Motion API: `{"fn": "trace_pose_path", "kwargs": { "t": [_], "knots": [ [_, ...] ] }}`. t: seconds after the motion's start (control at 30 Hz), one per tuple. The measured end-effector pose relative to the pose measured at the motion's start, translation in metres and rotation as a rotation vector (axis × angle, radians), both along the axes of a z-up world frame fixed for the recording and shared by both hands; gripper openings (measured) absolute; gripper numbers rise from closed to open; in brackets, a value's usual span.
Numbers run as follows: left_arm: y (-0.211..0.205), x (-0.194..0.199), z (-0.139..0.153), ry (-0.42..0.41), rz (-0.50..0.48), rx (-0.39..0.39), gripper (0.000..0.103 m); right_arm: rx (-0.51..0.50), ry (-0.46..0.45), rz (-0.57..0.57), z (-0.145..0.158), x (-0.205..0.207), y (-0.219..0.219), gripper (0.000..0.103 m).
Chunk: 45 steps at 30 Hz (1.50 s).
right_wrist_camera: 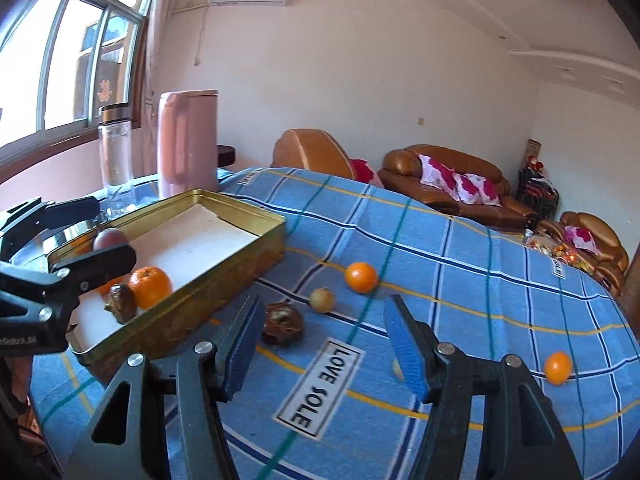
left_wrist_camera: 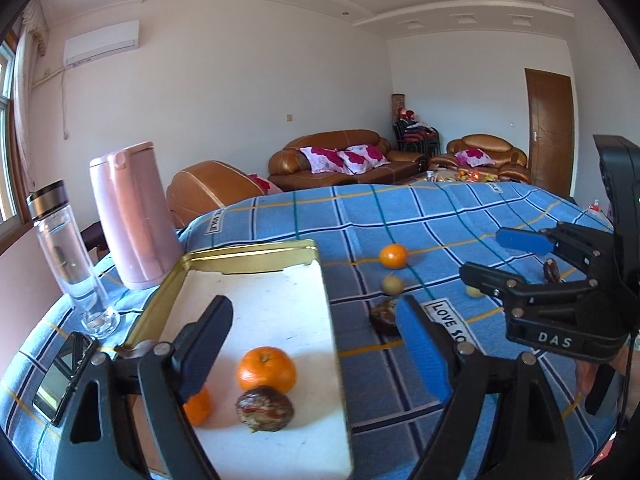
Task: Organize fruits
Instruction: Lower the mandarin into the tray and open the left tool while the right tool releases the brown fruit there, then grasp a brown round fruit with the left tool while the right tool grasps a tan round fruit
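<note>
A gold tin tray [left_wrist_camera: 248, 250] with a white lining holds an orange [left_wrist_camera: 266, 368], a smaller orange [left_wrist_camera: 198, 406] and a dark wrinkled fruit [left_wrist_camera: 264, 408]. My left gripper [left_wrist_camera: 316, 348] hangs open over the tray's near end with nothing between its fingers. On the cloth to the right lie an orange [left_wrist_camera: 393, 256], a small pale fruit [left_wrist_camera: 392, 284] and a dark fruit [left_wrist_camera: 382, 318]. My right gripper [right_wrist_camera: 322, 344] is open above the cloth beside the tray [right_wrist_camera: 240, 216], empty. Ahead of it lie a dark wrinkled fruit [right_wrist_camera: 282, 322], a pale fruit [right_wrist_camera: 322, 299] and an orange [right_wrist_camera: 361, 277]. Another orange [right_wrist_camera: 558, 367] sits far right.
A pink kettle [left_wrist_camera: 132, 216] and a glass bottle [left_wrist_camera: 68, 248] stand behind and left of the tray. A phone [left_wrist_camera: 60, 376] lies at the near left. A blue checked cloth [right_wrist_camera: 460, 280] covers the table. Brown sofas stand beyond the far edge.
</note>
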<state>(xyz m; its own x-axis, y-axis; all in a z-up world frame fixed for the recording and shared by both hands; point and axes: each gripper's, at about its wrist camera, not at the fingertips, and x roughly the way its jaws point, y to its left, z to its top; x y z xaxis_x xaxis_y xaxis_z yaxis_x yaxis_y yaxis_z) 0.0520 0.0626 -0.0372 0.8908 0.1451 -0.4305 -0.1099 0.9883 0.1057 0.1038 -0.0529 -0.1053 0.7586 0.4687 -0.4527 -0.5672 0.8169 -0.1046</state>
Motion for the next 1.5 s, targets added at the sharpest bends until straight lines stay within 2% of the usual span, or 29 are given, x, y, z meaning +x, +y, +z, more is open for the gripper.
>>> {"fn": "trace_pose_path", "kwargs": {
  "t": [0.17, 0.33, 0.37, 0.5, 0.57, 0.67, 0.7, 0.8, 0.9, 1.1, 1.17, 1.23, 1.37, 1.43, 1.5],
  "knots": [
    [-0.035, 0.032, -0.005, 0.054, -0.071, 0.001, 0.086, -0.016, 0.038, -0.097, -0.008, 0.027, -0.021, 0.063],
    [-0.051, 0.07, -0.02, 0.155, -0.11, -0.026, 0.085, -0.027, 0.097, -0.141, -0.019, 0.051, -0.036, 0.054],
    [-0.054, 0.076, -0.023, 0.18, -0.115, -0.031, 0.081, -0.027, 0.113, -0.147, -0.02, 0.055, -0.038, 0.053],
    [-0.06, 0.094, -0.036, 0.256, -0.137, -0.052, 0.078, -0.025, 0.161, -0.149, -0.028, 0.066, -0.042, 0.052],
    [-0.061, 0.103, -0.044, 0.29, -0.138, -0.045, 0.076, -0.023, 0.159, -0.147, -0.028, 0.066, -0.043, 0.052],
    [-0.063, 0.112, -0.053, 0.337, -0.136, -0.042, 0.066, -0.044, 0.183, -0.137, -0.031, 0.069, -0.04, 0.052],
    [-0.065, 0.115, -0.055, 0.349, -0.136, -0.039, 0.067, -0.052, 0.196, -0.135, -0.033, 0.072, -0.038, 0.052],
    [-0.067, 0.121, -0.058, 0.352, -0.108, -0.013, 0.071, -0.06, 0.222, -0.133, -0.036, 0.076, -0.036, 0.052],
    [-0.061, 0.126, -0.061, 0.368, -0.089, -0.039, 0.076, -0.047, 0.242, -0.139, -0.037, 0.079, -0.04, 0.052],
    [-0.052, 0.125, -0.059, 0.364, -0.103, -0.068, 0.075, -0.031, 0.264, -0.142, -0.039, 0.082, -0.042, 0.052],
    [-0.045, 0.126, -0.059, 0.361, -0.113, -0.113, 0.075, -0.039, 0.264, -0.143, -0.039, 0.082, -0.041, 0.052],
    [-0.041, 0.126, -0.059, 0.363, -0.105, -0.127, 0.072, -0.058, 0.27, -0.135, -0.041, 0.082, -0.037, 0.052],
    [-0.043, 0.128, -0.06, 0.37, -0.087, -0.103, 0.066, -0.101, 0.286, -0.123, -0.046, 0.084, -0.029, 0.051],
    [-0.043, 0.126, -0.059, 0.359, -0.087, -0.101, 0.053, -0.117, 0.309, -0.122, -0.049, 0.088, -0.027, 0.046],
    [-0.045, 0.123, -0.058, 0.354, -0.099, -0.087, 0.05, -0.122, 0.332, -0.115, -0.052, 0.091, -0.026, 0.037]
  ]
}}
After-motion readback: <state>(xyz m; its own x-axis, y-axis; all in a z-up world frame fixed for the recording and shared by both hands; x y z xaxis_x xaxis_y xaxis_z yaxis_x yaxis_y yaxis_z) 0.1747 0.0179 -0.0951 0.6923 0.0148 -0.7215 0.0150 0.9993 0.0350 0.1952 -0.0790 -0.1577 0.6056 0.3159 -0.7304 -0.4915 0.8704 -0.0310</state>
